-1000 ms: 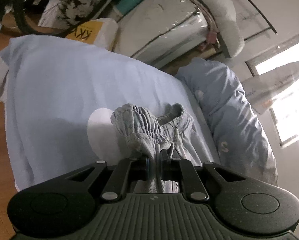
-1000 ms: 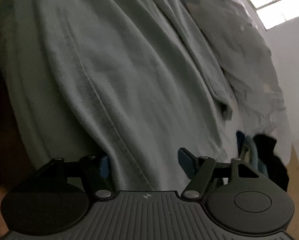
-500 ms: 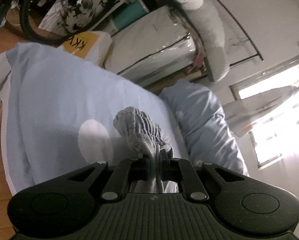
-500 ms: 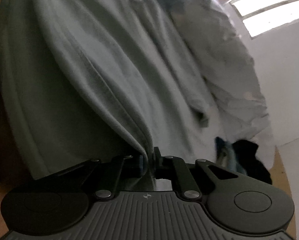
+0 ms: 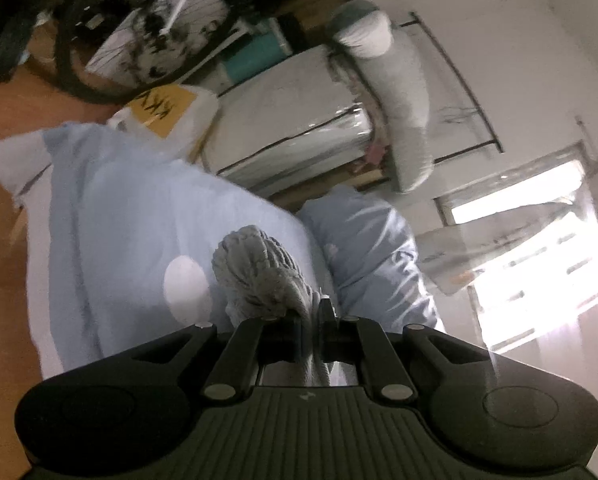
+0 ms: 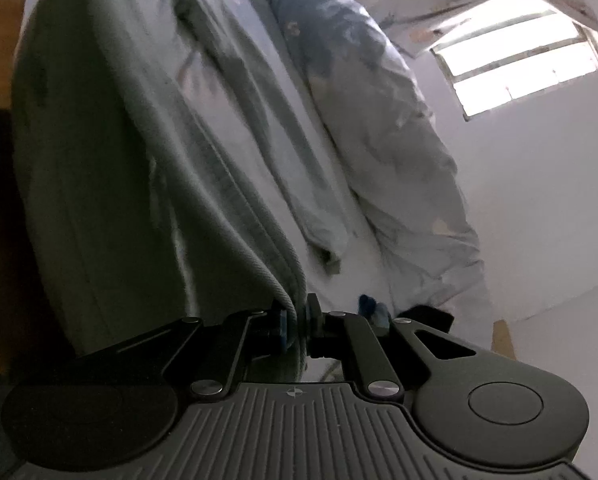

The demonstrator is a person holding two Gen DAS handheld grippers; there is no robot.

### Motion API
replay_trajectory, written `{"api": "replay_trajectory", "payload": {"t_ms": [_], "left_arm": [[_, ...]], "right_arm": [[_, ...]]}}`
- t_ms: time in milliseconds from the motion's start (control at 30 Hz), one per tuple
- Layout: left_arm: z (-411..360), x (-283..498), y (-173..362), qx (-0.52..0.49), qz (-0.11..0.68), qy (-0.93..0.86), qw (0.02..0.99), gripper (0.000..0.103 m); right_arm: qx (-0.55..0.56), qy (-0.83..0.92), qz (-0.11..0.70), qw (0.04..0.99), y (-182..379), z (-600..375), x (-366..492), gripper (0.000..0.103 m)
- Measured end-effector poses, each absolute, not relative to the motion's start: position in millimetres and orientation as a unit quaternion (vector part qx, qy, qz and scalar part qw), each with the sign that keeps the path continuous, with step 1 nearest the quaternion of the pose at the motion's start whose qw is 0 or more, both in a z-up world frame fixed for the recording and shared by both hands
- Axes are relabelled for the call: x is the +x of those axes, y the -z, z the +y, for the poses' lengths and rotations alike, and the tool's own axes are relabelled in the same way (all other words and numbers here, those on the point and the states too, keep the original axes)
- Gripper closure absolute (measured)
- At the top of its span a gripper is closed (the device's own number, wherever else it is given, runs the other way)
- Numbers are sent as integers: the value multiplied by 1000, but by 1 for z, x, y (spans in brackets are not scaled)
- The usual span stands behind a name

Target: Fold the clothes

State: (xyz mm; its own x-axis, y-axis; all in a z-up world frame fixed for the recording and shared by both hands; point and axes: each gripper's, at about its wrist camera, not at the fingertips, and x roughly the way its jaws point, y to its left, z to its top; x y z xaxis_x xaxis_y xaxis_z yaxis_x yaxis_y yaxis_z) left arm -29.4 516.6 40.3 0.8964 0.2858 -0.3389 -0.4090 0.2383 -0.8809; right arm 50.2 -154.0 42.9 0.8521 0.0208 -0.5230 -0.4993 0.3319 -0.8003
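A pair of grey trousers is held at both ends above a bed. In the left wrist view its gathered elastic waistband (image 5: 259,268) bunches up just ahead of my left gripper (image 5: 313,316), which is shut on it. In the right wrist view the grey trouser leg (image 6: 147,184) stretches away from my right gripper (image 6: 297,316), which is shut on the leg's hemmed edge. The cloth hangs taut and slanted, covering the left half of that view. The other leg's hem (image 6: 327,248) lies on the bed.
The bed has a light blue sheet (image 5: 111,216) with a white spot, and a rumpled blue duvet (image 5: 375,252) (image 6: 379,92) along the window side. Behind stand a wrapped mattress (image 5: 295,116), a bicycle wheel (image 5: 71,64) and clutter. Dark small clothes (image 6: 427,314) lie near the bed's corner.
My right gripper closed on the trouser leg's edge and lifted it. My left gripper rose with the waistband, so the bed looks farther below in both views.
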Motion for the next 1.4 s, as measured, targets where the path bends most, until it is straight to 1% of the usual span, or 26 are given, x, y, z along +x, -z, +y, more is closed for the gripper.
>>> {"api": "replay_trajectory", "payload": {"t_ms": [67,233,400,567,667,767,833,933,1000,1033,1067,1100,1167,1200,1233,1300,1333,1367,1400], "left_arm": [[520,-18,-39,-576,64,-241,778,92],[530,27,-33,-607,78,-283,739,92],[542,87,-40,-615,92,-314,717,92],[561,169,-40,-595,130,-349,712,92],[572,222,-32,-568,154,-380,714,92],[584,265,-14,-552,168,-404,710,91],[591,291,3,-532,184,-409,718,90],[595,325,36,-480,223,-410,742,86],[595,334,51,-459,222,-402,761,72],[595,334,57,-458,215,-394,767,70],[595,331,61,-460,204,-381,776,61],[594,327,64,-457,194,-370,785,56],[592,320,68,-448,182,-349,803,55],[589,316,70,-441,180,-340,811,50],[584,309,69,-433,174,-330,821,46],[572,298,64,-422,164,-314,835,29],[565,291,58,-414,159,-310,841,24],[557,285,52,-405,152,-307,848,15],[551,277,48,-399,147,-307,851,10]], "right_arm": [[-555,-177,224,782,-49,-156,64,94],[-558,-216,255,760,-62,-150,134,94],[-569,-250,284,730,-81,-134,236,93],[-582,-270,302,705,-90,-108,357,93],[-591,-276,315,690,-81,-85,438,93],[-583,-284,331,686,-59,-61,515,92],[-575,-287,349,682,-35,-47,559,92],[-576,-291,385,660,20,-31,609,88],[-574,-286,393,659,53,-27,626,83],[-572,-279,385,669,63,-27,630,84],[-567,-268,368,687,66,-29,633,83],[-560,-255,350,706,69,-32,635,83],[-536,-218,297,760,61,-47,635,83],[-513,-189,273,792,53,-58,635,83],[-475,-161,262,825,42,-73,634,78],[-377,-131,271,876,23,-111,629,71],[-334,-122,280,892,17,-129,623,62],[-294,-117,286,905,14,-148,614,54],[-255,-113,295,914,13,-165,603,50]]}}
